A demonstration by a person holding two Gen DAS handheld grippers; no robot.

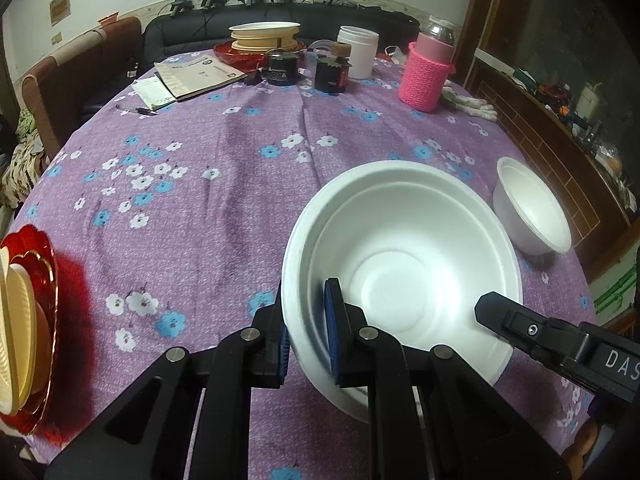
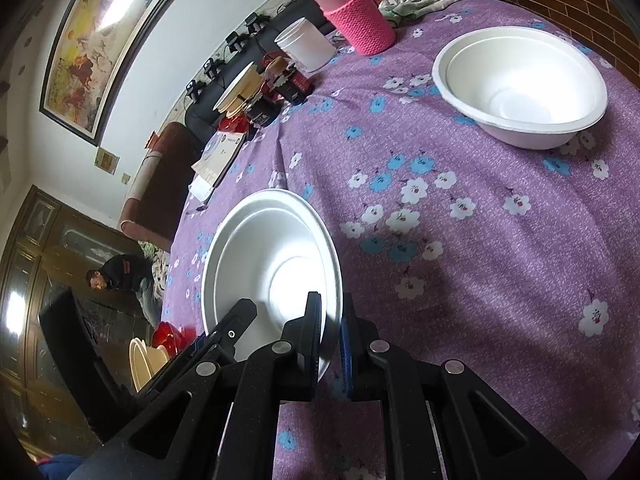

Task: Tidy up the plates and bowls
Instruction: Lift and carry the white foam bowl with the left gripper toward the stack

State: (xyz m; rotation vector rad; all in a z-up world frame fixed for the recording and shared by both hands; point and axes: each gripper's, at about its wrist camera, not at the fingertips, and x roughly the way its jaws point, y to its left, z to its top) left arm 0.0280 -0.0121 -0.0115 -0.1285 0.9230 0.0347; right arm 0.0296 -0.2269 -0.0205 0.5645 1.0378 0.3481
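Note:
A large white foam bowl [image 1: 404, 264] sits on the purple floral tablecloth. My left gripper [image 1: 308, 336] is shut on its near-left rim, one pad inside and one outside. My right gripper [image 2: 331, 340] is shut on the opposite rim of the same bowl [image 2: 272, 272]; its fingers [image 1: 500, 312] show at the right in the left wrist view. A second white foam bowl [image 1: 528, 208] stands apart on the table, at the far right in the right wrist view [image 2: 520, 84]. A red plate with cream dishes [image 1: 28, 320] lies at the table's left edge.
At the far side stand a stack of cream plates on red dishes [image 1: 264, 36], two dark jars [image 1: 304, 68], a white tub [image 1: 358, 52], a pink knit-covered bottle [image 1: 428, 68], papers [image 1: 188, 76], a pen and gloves [image 1: 468, 100]. A wooden ledge runs right of the table.

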